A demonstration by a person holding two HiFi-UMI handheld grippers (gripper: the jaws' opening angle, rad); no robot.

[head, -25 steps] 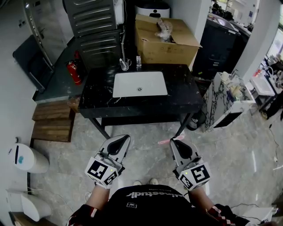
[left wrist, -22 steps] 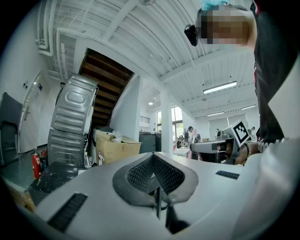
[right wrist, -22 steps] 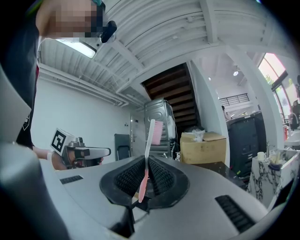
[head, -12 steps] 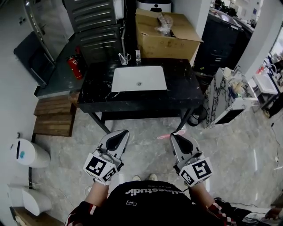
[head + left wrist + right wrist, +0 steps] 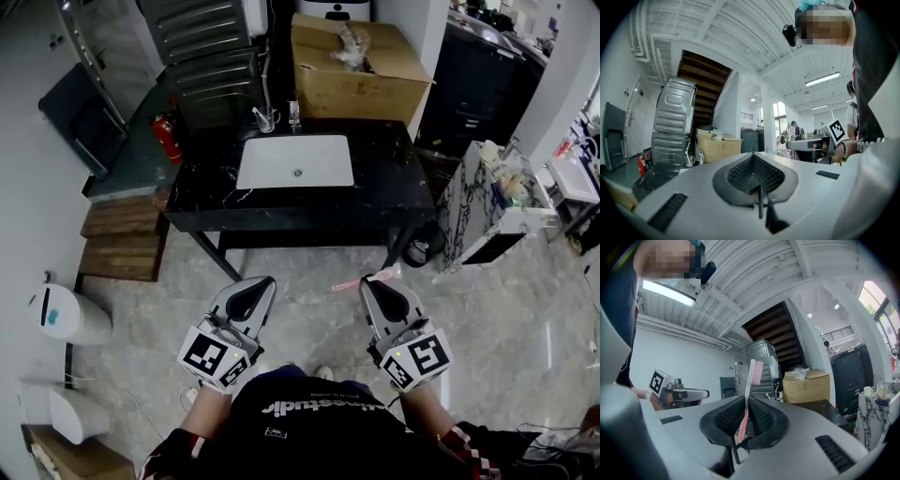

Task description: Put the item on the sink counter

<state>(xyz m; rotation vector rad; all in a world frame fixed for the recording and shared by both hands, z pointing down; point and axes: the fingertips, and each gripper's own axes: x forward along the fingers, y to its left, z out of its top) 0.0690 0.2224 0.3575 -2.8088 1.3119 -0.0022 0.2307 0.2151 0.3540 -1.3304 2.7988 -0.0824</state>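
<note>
Right claw (image 5: 746, 400) is clamping a pink toothbrush (image 5: 749, 378), its long axis sticking straight out beyond the tips, with the black sink bench (image 5: 389, 187) lying well ahead, its near edge facing both claws; left claw (image 5: 754, 158) is sitting closed, empty.

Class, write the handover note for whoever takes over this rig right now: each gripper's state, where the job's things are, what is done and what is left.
Left gripper: shut, holding nothing.
Right gripper: shut on the pink toothbrush, bristle end sticking out past the tips.
Sink counter: ahead across the floor, with neither gripper over it. It has a white basin in the middle and a glass cup at the back edge.
Done: the toothbrush is gripped.
Left: walk up to the counter, lay the toothbrush on the black top beside the basin, and open the right gripper.
</note>
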